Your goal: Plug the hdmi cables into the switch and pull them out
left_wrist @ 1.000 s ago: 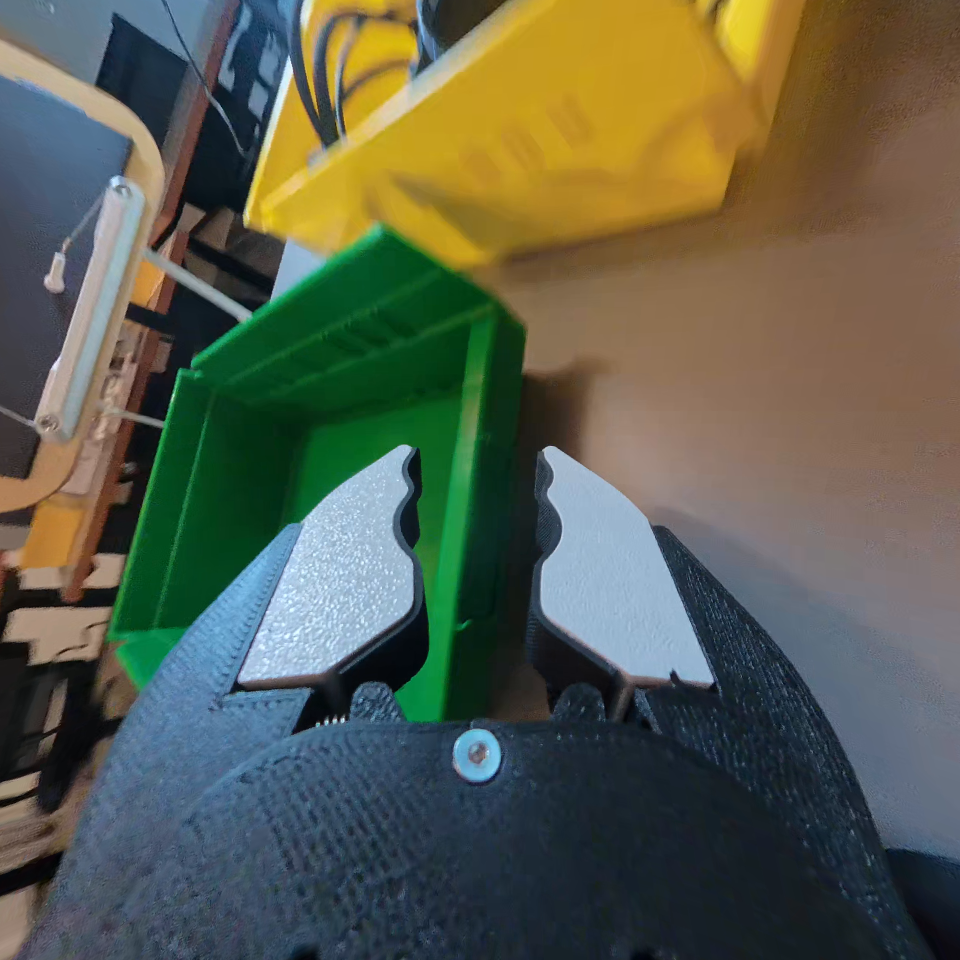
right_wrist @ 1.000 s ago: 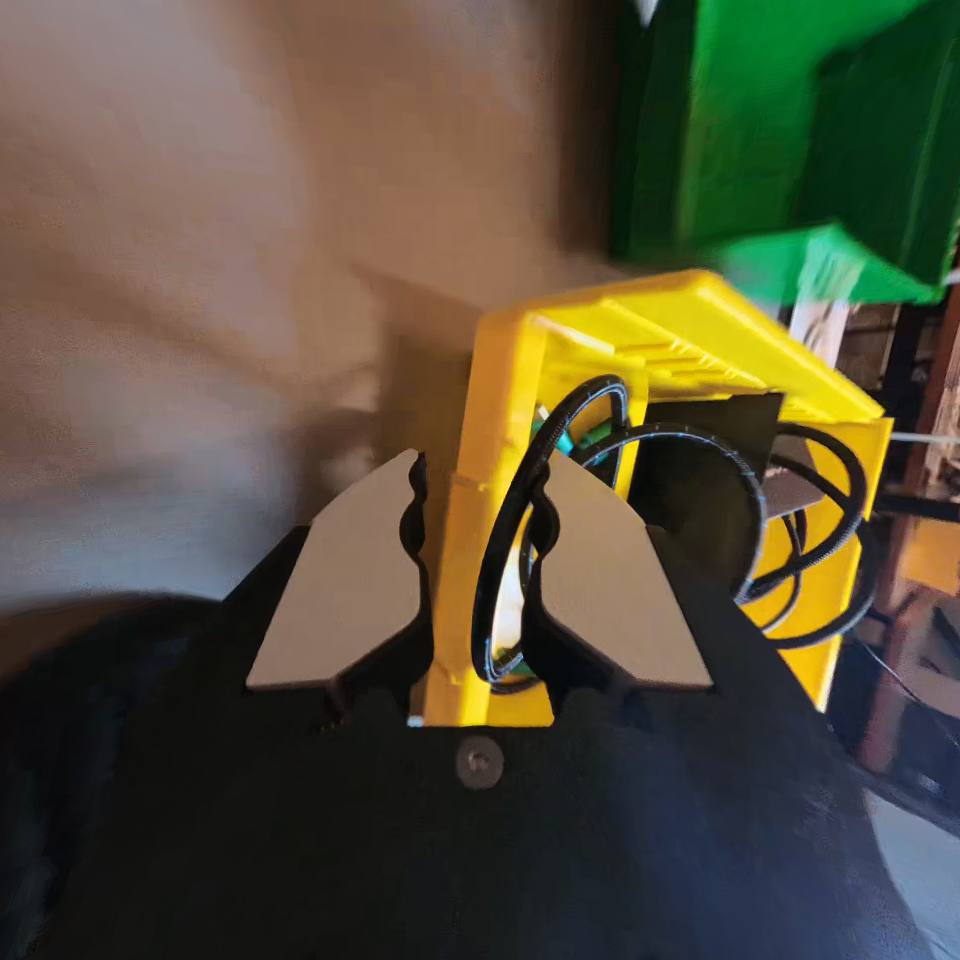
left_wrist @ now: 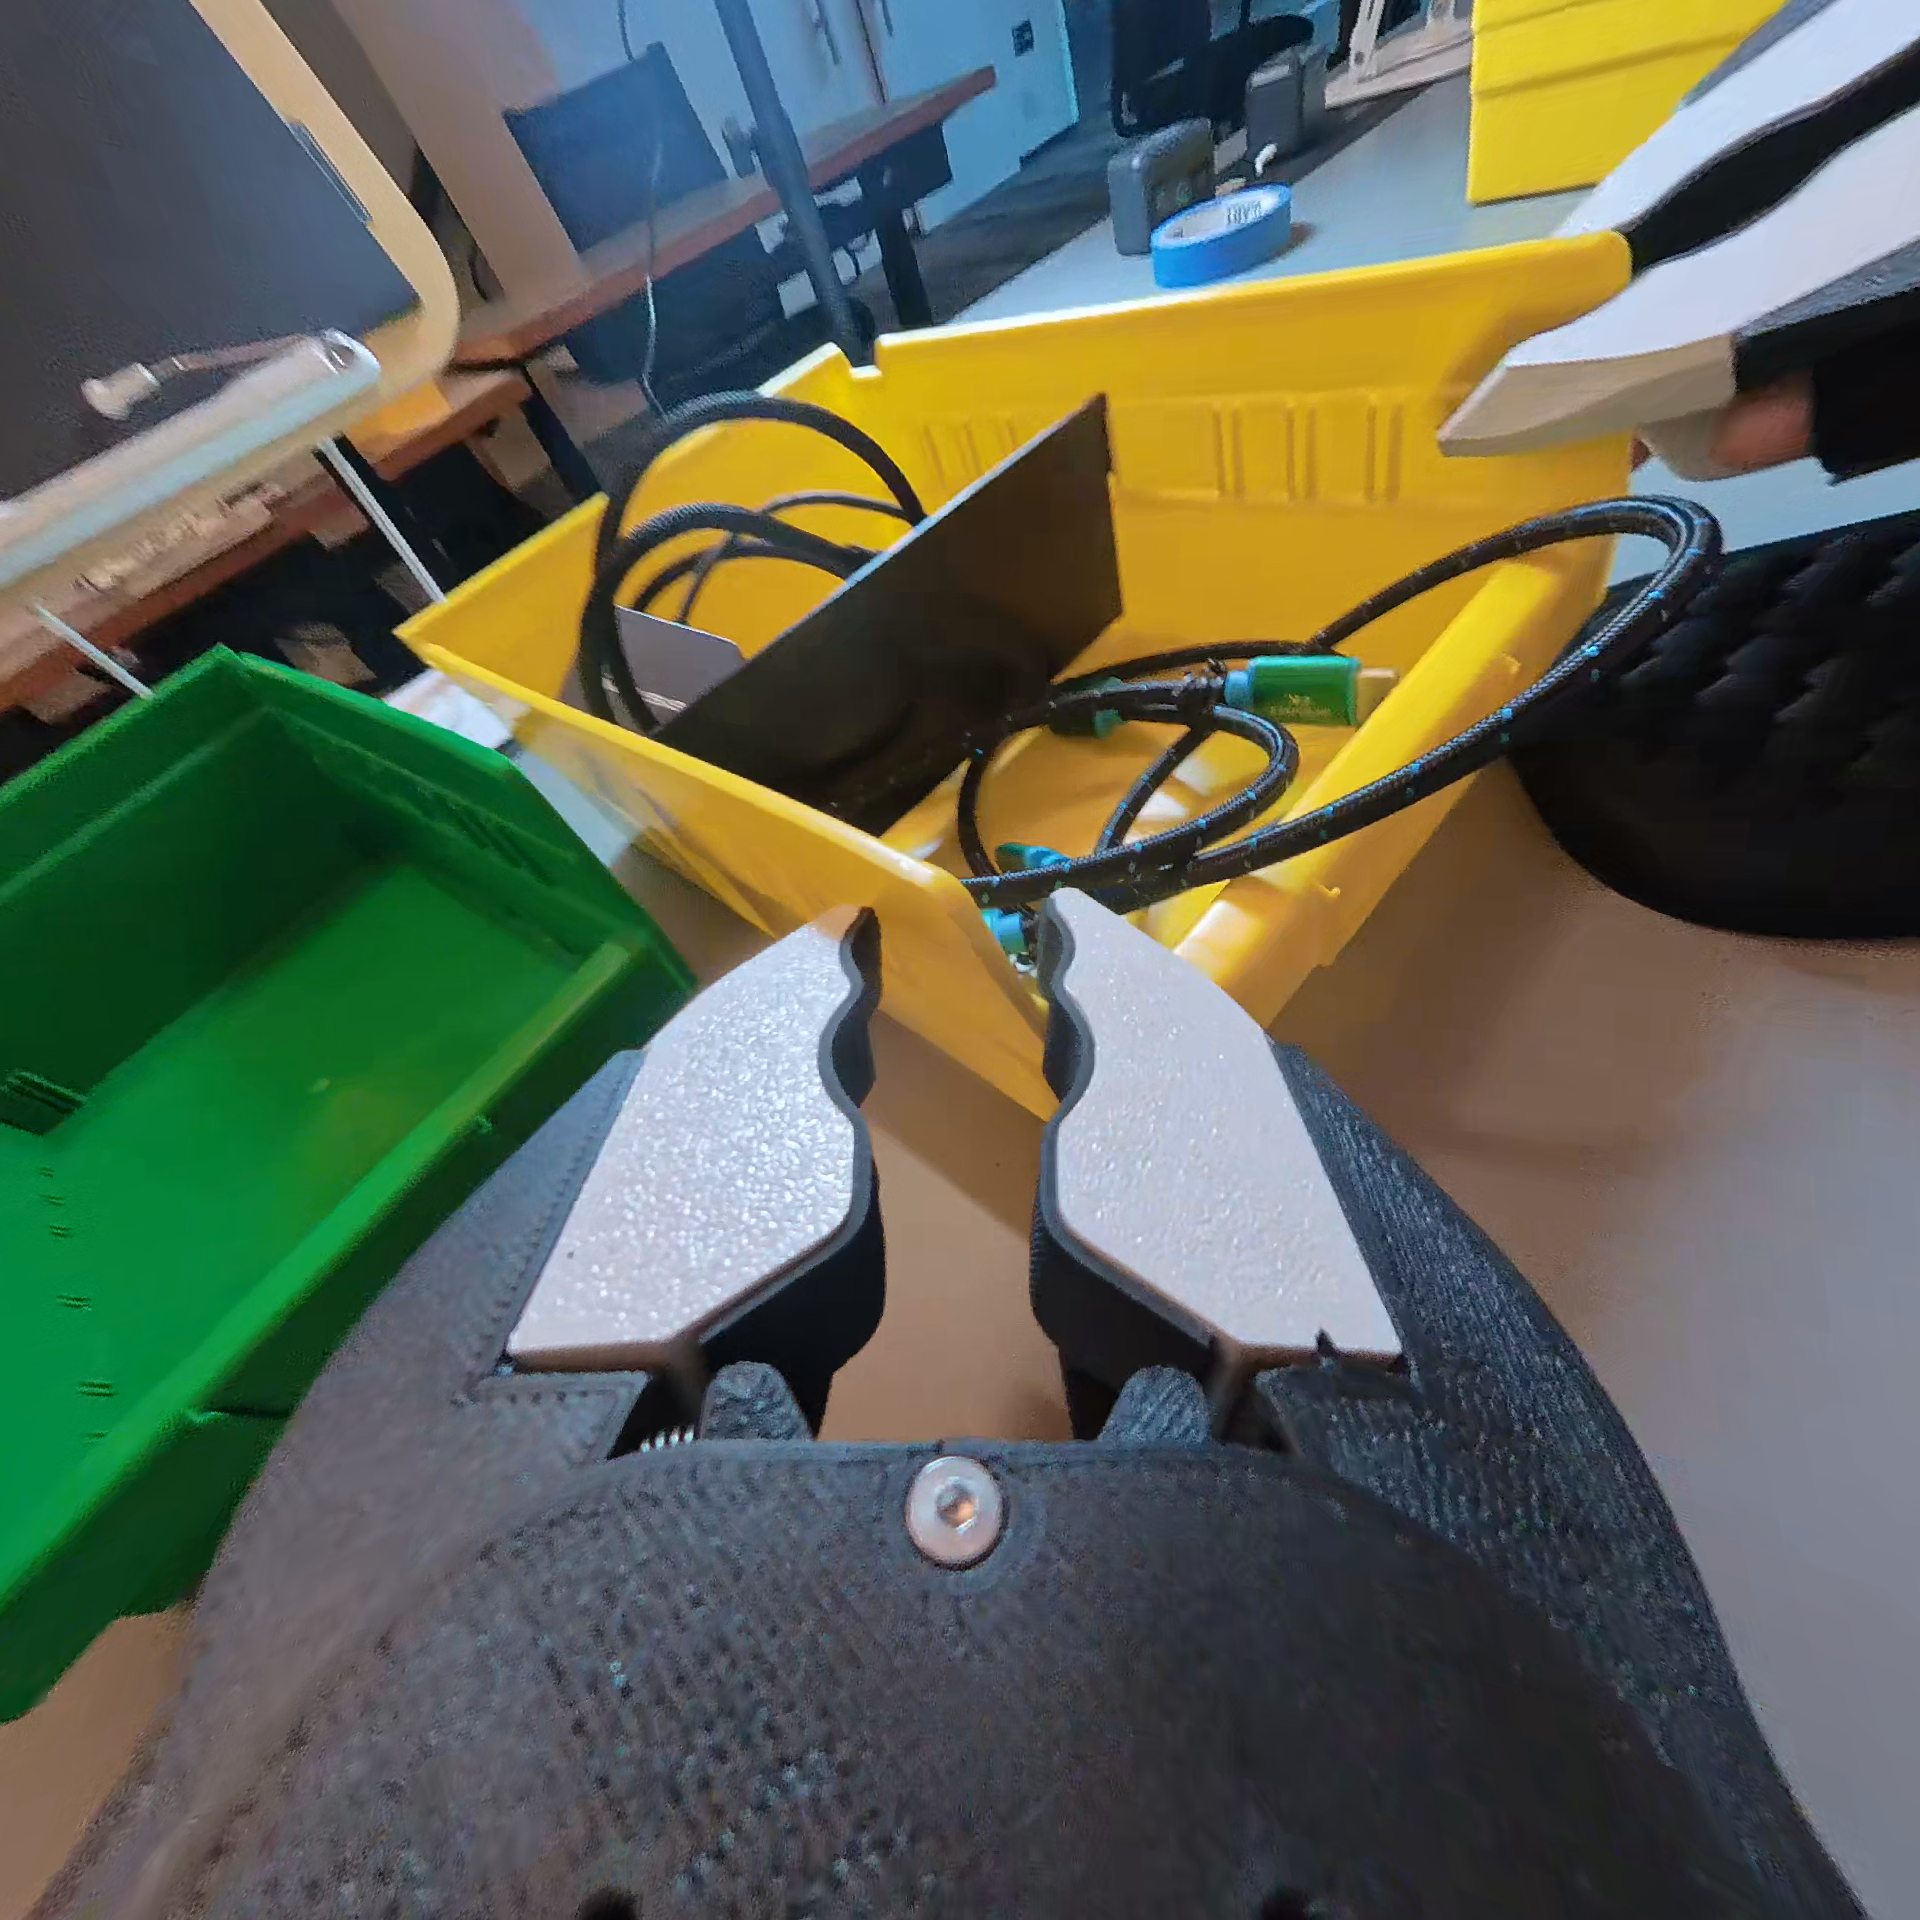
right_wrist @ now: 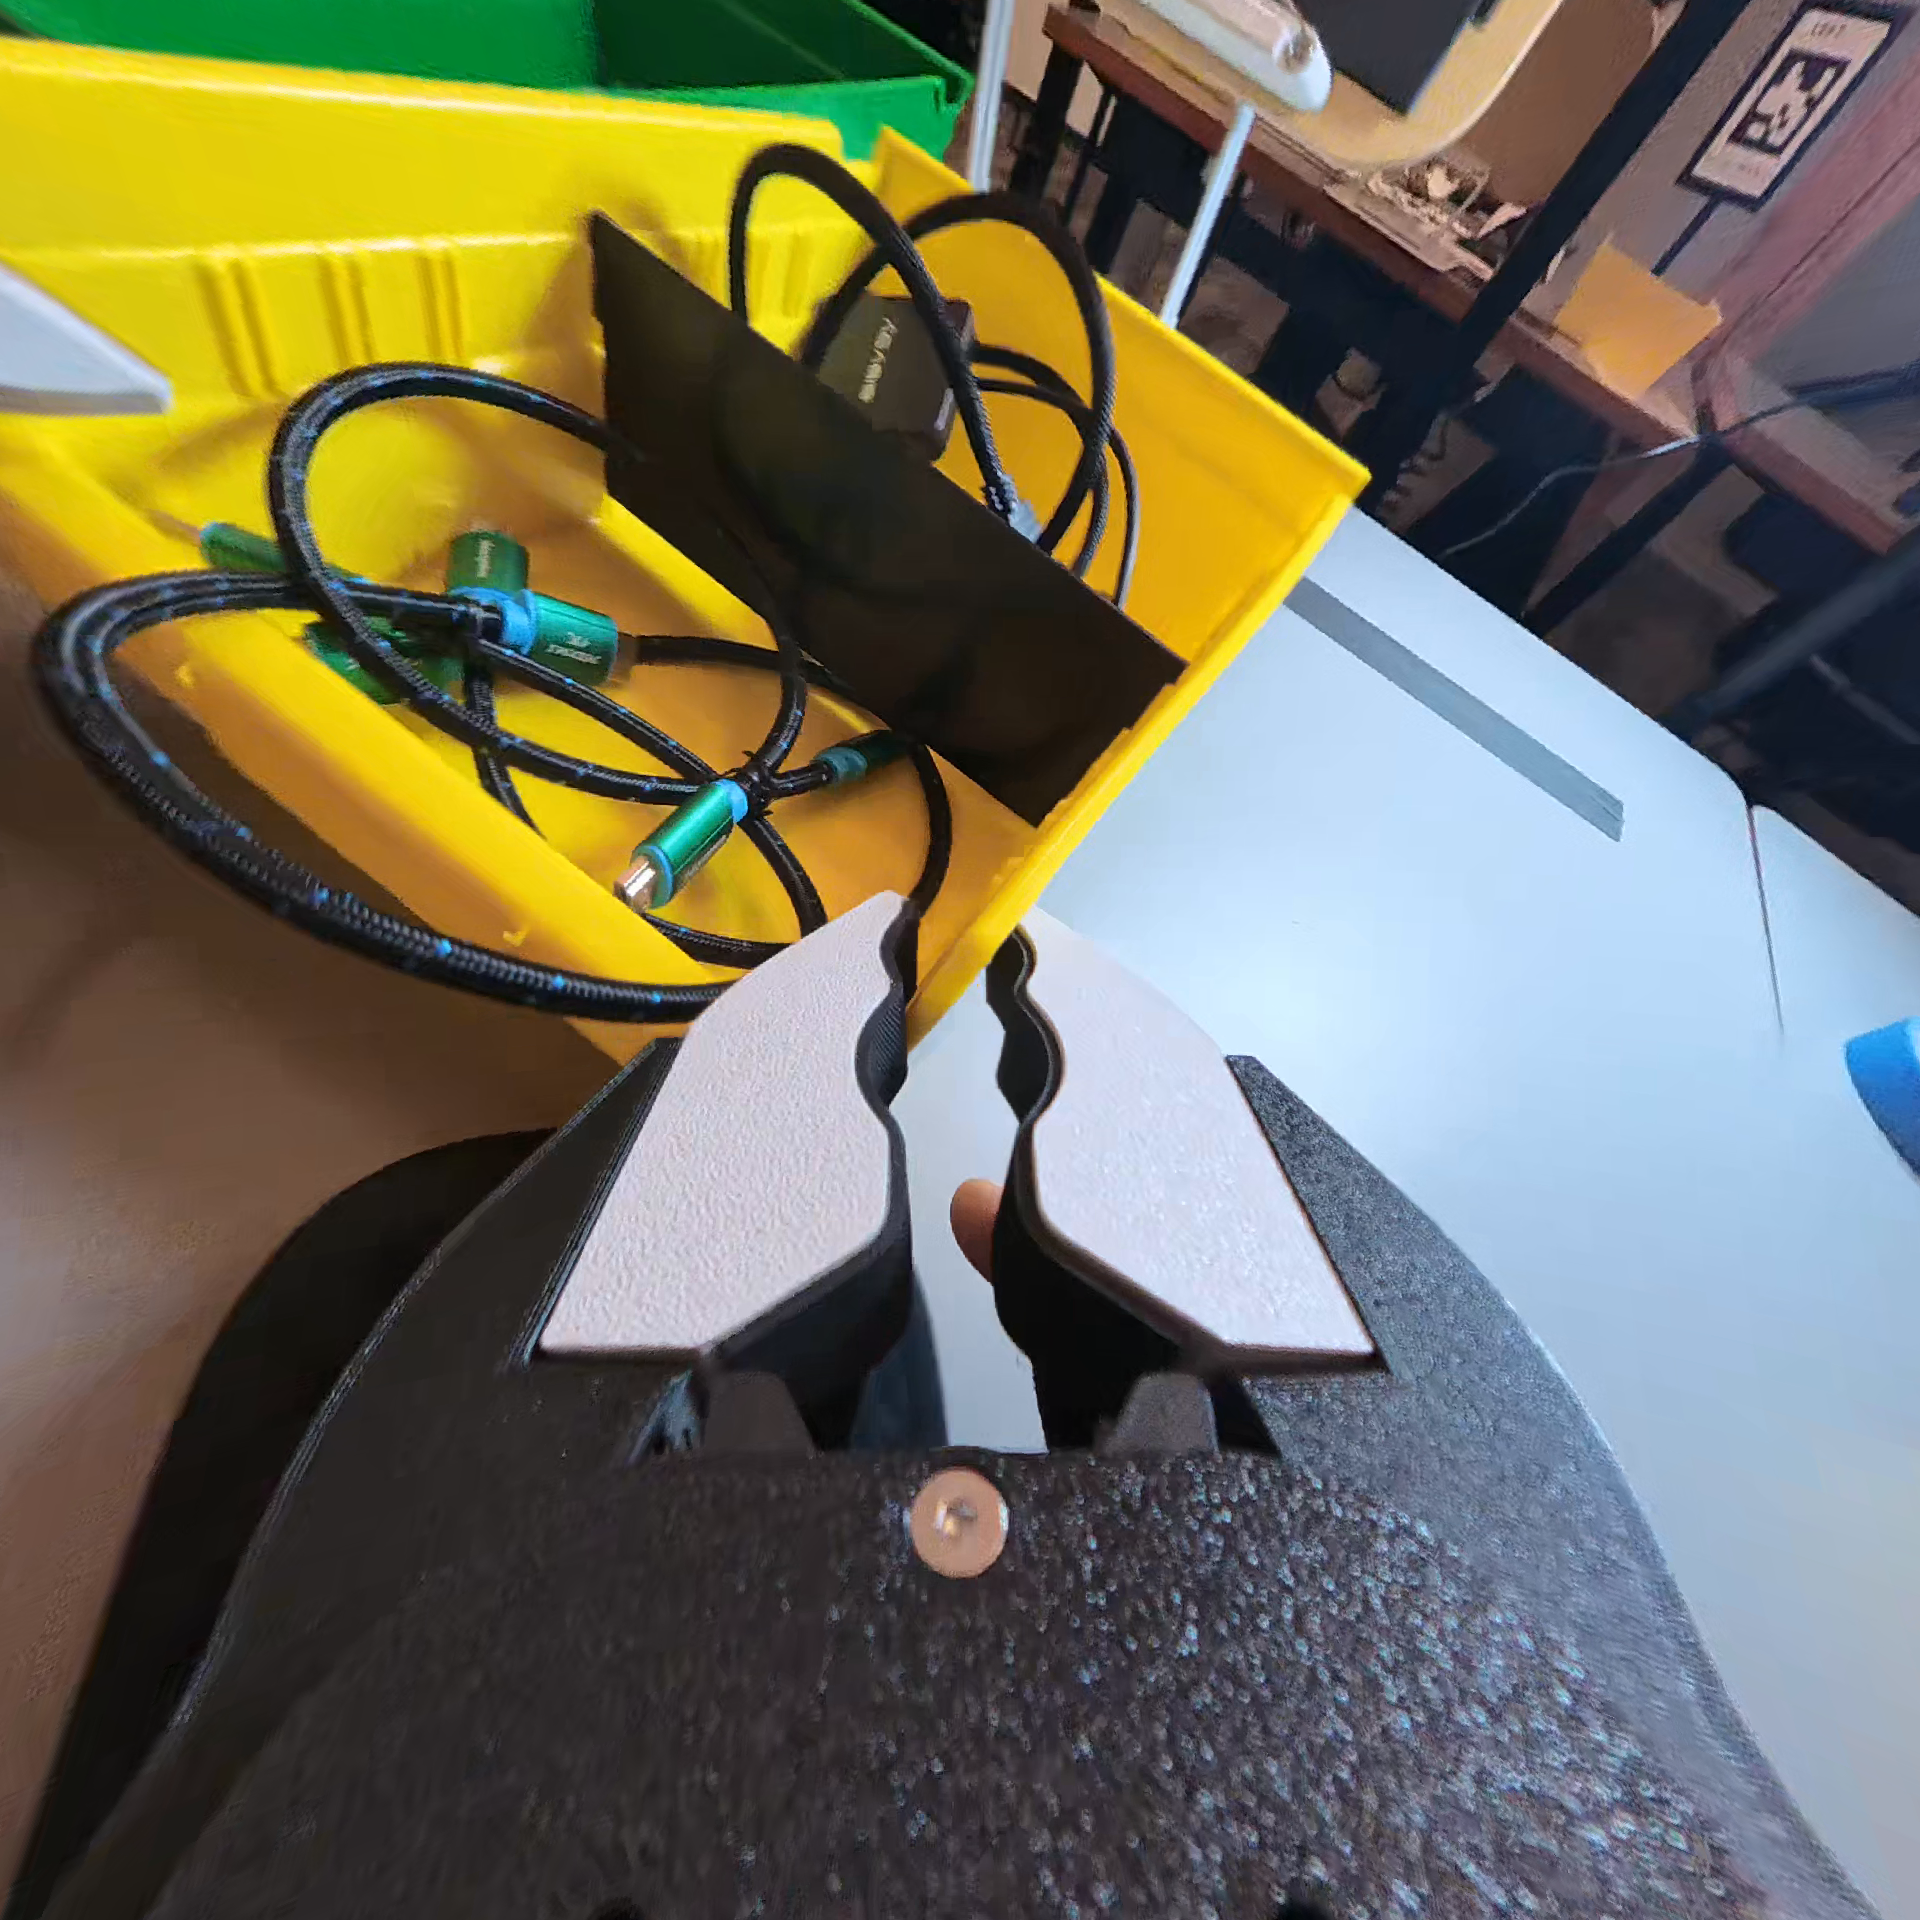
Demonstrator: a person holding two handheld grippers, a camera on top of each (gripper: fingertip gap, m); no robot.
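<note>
An empty green plastic bin [left_wrist: 260,997] sits leftmost. My left gripper [left_wrist: 956,925], fingers apart, holds nothing beside the yellow plastic bin [left_wrist: 1247,343], which holds braided black hdmi cables [right_wrist: 582,717] and the dark switch box [right_wrist: 894,364]. My right gripper [right_wrist: 951,935] gapes at its corner.

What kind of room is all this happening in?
Most likely an office or lab workspace. Behind the yellow bin of HDMI cables stand wooden desks with cords trailing down, a roll of blue tape lies on a white table, and a printed marker sign hangs on the wall.
</note>
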